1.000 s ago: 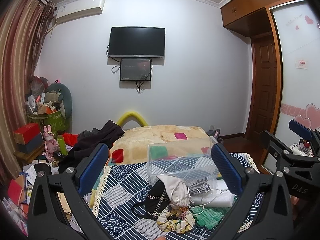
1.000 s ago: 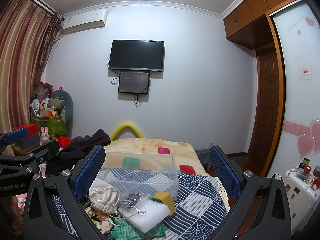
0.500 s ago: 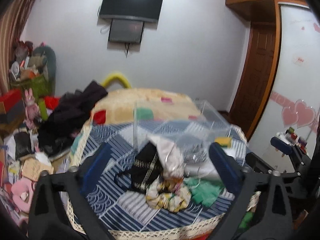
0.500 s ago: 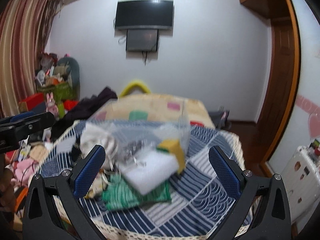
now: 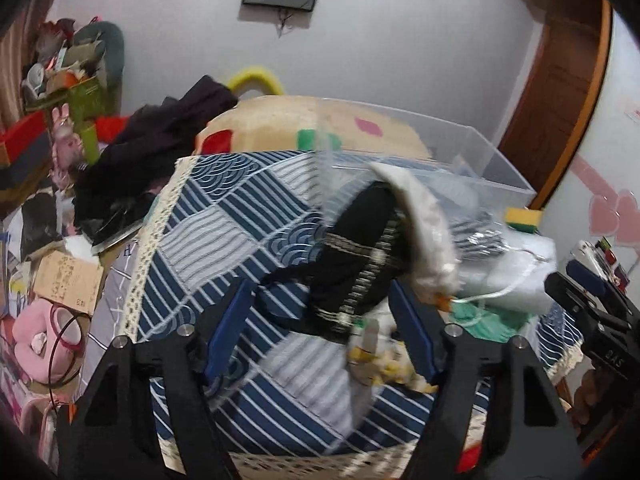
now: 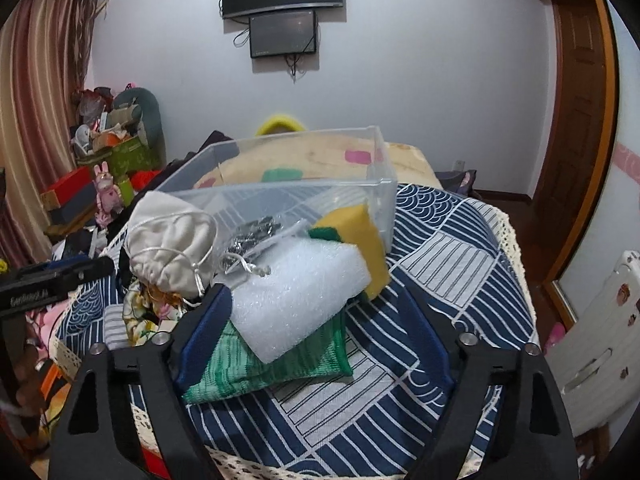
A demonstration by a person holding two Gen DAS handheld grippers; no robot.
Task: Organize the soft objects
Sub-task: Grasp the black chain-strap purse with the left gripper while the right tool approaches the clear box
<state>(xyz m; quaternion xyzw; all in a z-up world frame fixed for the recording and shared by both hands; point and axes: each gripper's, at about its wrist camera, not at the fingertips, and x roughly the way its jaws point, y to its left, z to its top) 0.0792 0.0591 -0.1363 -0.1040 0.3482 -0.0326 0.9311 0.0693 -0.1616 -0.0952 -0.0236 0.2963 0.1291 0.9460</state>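
Table (image 6: 460, 256) under blue-and-white patterned cloth, filling lower centre of both views. Clear plastic bin (image 6: 304, 184) at mid-frame, behind the heap. Soft heap in front: white foam sheet (image 6: 304, 284) over green knitted cloth (image 6: 280, 360), yellow sponge (image 6: 360, 228) leaning on bin wall, cream drawstring pouch (image 6: 168, 240) left of the foam, black trimmed cloth (image 5: 352, 256) centre.

Right claw (image 6: 316, 320) unclenched, jaws just narrowing, straddling foam and green cloth, pads apart from both. Left claw (image 5: 320, 320) unclenched, narrowing, black cloth between; contact blurred.
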